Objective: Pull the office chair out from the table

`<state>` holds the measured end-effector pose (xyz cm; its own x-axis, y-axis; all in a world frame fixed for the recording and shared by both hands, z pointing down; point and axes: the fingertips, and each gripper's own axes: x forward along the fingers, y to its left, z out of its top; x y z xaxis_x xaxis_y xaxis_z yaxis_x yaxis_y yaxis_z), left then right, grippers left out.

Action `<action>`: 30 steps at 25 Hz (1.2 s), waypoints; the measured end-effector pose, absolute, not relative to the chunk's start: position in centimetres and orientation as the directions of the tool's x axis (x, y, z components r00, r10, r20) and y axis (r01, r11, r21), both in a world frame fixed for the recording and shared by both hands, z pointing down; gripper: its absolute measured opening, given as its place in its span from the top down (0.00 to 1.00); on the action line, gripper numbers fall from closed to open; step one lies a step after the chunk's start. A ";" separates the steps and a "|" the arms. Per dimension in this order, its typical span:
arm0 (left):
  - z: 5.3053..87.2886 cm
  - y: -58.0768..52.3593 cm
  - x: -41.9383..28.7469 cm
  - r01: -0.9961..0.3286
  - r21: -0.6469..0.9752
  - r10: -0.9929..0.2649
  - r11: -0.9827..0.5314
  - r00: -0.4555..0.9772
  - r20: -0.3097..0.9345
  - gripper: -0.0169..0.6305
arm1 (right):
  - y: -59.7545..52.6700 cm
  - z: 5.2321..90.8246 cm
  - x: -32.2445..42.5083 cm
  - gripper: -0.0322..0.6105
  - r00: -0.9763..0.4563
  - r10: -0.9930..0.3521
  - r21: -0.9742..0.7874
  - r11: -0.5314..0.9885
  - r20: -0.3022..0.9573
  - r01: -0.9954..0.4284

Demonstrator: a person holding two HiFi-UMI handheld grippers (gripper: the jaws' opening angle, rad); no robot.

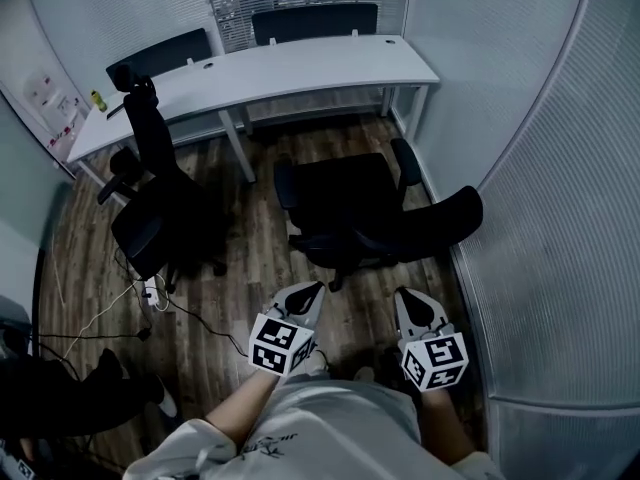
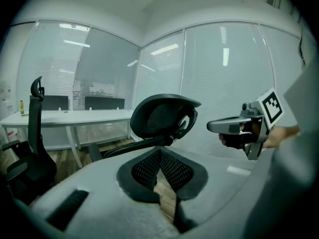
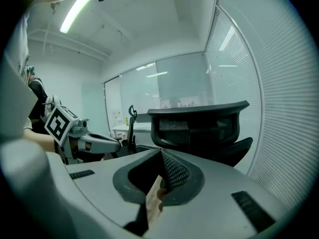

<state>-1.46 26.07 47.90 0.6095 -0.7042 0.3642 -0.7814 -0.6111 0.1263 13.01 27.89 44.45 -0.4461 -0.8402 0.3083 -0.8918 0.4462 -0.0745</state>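
Observation:
The black office chair (image 1: 345,203) stands on the wood floor away from the white table (image 1: 300,66), its seat toward the table and its mesh backrest (image 1: 432,223) toward me. In the head view both grippers are held side by side just short of the chair. My left gripper (image 1: 311,289) is shut and empty, and so is my right gripper (image 1: 413,297). In the left gripper view the closed tips (image 2: 160,151) point at the backrest (image 2: 162,116) with a gap between. In the right gripper view the closed tips (image 3: 162,156) face the backrest (image 3: 199,126), not touching it.
A second black chair (image 1: 160,203) with a headrest stands at the left by the table. Two more chair backs (image 1: 315,20) show behind the table. Cables (image 1: 110,313) trail over the floor at the lower left. Glass walls with blinds (image 1: 560,218) close in on the right.

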 end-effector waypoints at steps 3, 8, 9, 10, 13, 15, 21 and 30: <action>47.7 26.8 -0.3 -0.796 0.133 -0.720 -0.591 0.595 0.357 0.96 | 28.0 44.8 13.4 0.94 -0.471 -0.824 -0.092 0.468 0.315 -0.879; 47.2 27.1 0.6 -0.816 0.136 -0.740 -0.562 0.570 0.358 0.96 | 28.4 44.8 13.7 0.94 -0.509 -0.796 -0.106 0.505 0.327 -0.857; 47.1 27.1 0.6 -0.818 0.129 -0.743 -0.560 0.565 0.358 0.96 | 28.4 44.8 13.7 0.94 -0.515 -0.792 -0.105 0.511 0.328 -0.853; 47.1 27.2 0.6 -0.821 0.126 -0.746 -0.558 0.562 0.357 0.96 | 28.5 44.8 13.8 0.94 -0.520 -0.788 -0.106 0.516 0.329 -0.850; 46.9 27.5 0.7 -0.827 0.138 -0.752 -0.545 0.555 0.355 0.96 | 28.6 45.0 14.4 0.94 -0.522 -0.787 -0.115 0.516 0.329 -0.849; 46.8 27.7 0.7 -0.832 0.141 -0.756 -0.537 0.549 0.358 0.96 | 28.6 45.0 14.8 0.94 -0.521 -0.788 -0.116 0.514 0.328 -0.850; 47.0 28.7 1.1 -0.835 0.142 -0.756 -0.531 0.543 0.366 0.96 | 29.4 45.3 14.8 0.94 -0.539 -0.774 -0.115 0.534 0.331 -0.838; 47.1 29.7 1.8 -0.818 0.150 -0.733 -0.555 0.566 0.378 0.96 | 30.5 45.6 14.2 0.94 -0.556 -0.764 -0.132 0.546 0.327 -0.827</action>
